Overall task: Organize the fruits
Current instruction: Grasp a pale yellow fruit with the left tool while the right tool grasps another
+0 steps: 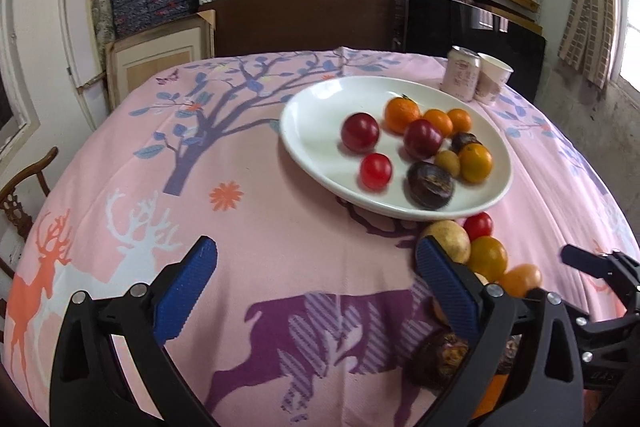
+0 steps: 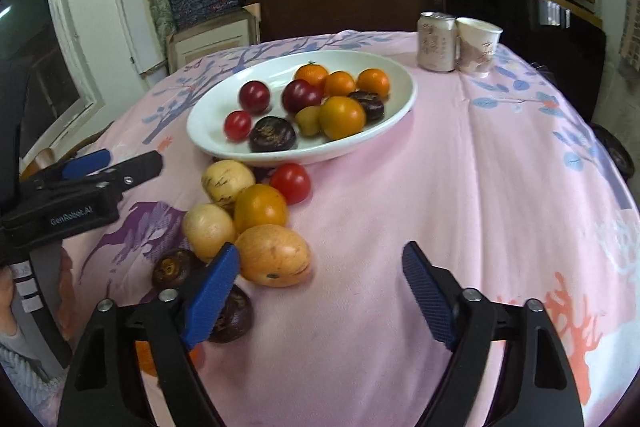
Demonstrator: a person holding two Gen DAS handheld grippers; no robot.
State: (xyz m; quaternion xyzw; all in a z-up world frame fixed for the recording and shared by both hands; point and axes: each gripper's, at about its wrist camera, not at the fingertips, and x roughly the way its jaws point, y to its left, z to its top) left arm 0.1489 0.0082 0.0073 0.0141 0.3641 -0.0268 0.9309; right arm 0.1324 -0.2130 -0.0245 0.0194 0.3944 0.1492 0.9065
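Clearly, both pairs of jaws are seen apart, with nothing clamped. Several fruits are already gathered in the white plate [image 2: 404, 99], while a loose group is left on the desk [image 2: 440, 187] just before it. The pale oval fruit [image 2: 274, 255] is found nearest, just left of the right gripper [image 2: 320, 281], its long axis lying across the view. The right gripper is judged nearer than the left gripper [image 1: 316, 285].

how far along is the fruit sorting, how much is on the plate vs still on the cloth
Roughly halfway. The white plate already holds about ten fruits. Nothing is in hand: left gripper and right gripper are both open and empty. Left to move: the pile on the tablecloth, including a red tomato.
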